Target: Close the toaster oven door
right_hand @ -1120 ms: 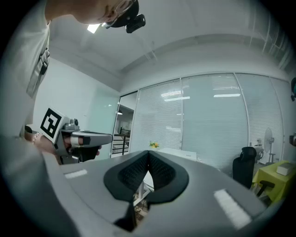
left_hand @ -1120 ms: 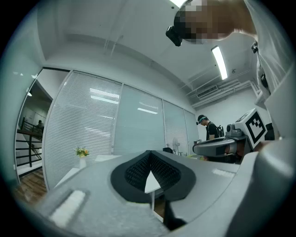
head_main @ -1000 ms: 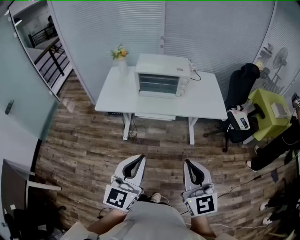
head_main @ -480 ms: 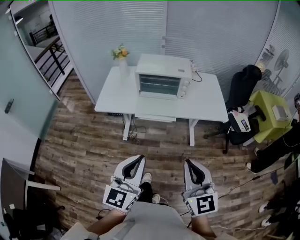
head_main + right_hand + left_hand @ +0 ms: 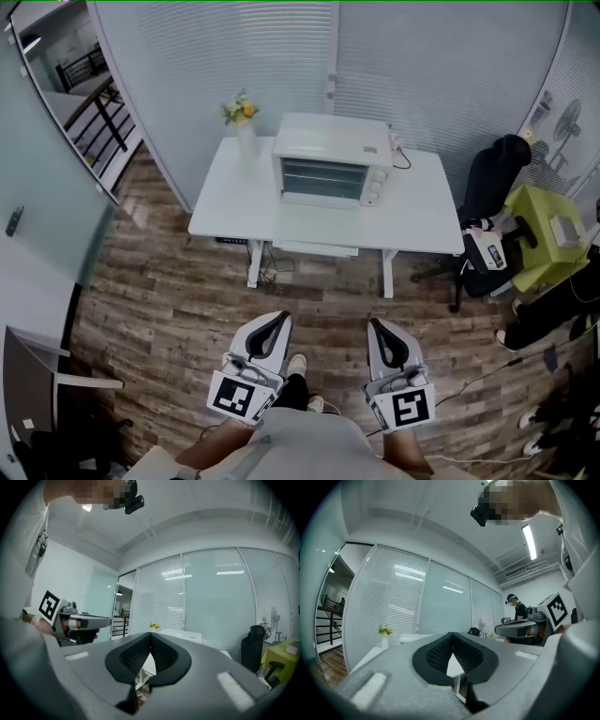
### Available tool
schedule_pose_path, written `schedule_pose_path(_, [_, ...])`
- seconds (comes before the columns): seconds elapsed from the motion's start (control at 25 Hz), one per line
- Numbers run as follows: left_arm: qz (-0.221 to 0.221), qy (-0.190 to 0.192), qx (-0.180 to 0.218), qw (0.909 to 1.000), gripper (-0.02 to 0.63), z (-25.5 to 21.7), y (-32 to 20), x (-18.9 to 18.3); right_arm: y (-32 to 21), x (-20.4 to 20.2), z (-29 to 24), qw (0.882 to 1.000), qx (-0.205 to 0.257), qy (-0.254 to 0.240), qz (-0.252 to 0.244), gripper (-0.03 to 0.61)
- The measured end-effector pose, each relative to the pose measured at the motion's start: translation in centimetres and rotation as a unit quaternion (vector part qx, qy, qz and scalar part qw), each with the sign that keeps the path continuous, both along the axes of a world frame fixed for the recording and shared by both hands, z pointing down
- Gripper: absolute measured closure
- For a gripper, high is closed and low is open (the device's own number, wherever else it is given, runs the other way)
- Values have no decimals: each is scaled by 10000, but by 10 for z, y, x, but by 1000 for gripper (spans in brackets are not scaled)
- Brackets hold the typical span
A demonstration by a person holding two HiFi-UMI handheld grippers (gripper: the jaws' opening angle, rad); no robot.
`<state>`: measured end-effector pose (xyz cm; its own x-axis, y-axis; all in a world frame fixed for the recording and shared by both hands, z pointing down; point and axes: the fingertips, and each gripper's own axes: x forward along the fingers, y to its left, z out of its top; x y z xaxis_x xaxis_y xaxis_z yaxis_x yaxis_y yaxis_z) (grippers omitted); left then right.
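**Stepping nearer, table slightly larger in view**

Carries left gripper (image 5: 278,319) and right gripper (image 5: 376,324) level, jaws together, empty. Well ahead on white table (image 5: 230,202): toaster oven (image 5: 333,148), door (image 5: 317,223) seemingly dropped open. Probably light, stiff, hinged, glass fragile; best nudged up by its free edge

Even, cool indoor light with soft shadows. A ceiling lamp (image 5: 529,541) glares at upper right of the left gripper view. Both gripper views bend strongly, corners dark.
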<state>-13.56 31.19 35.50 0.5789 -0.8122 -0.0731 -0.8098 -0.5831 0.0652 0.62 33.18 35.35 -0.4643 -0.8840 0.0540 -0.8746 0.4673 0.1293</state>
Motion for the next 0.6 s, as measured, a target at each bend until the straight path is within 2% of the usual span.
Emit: schedule_pose_path(0.6, [164, 99, -16, 9998, 609, -1, -127, -37, -124, -40, -4, 9998, -5, 140, 124, 574])
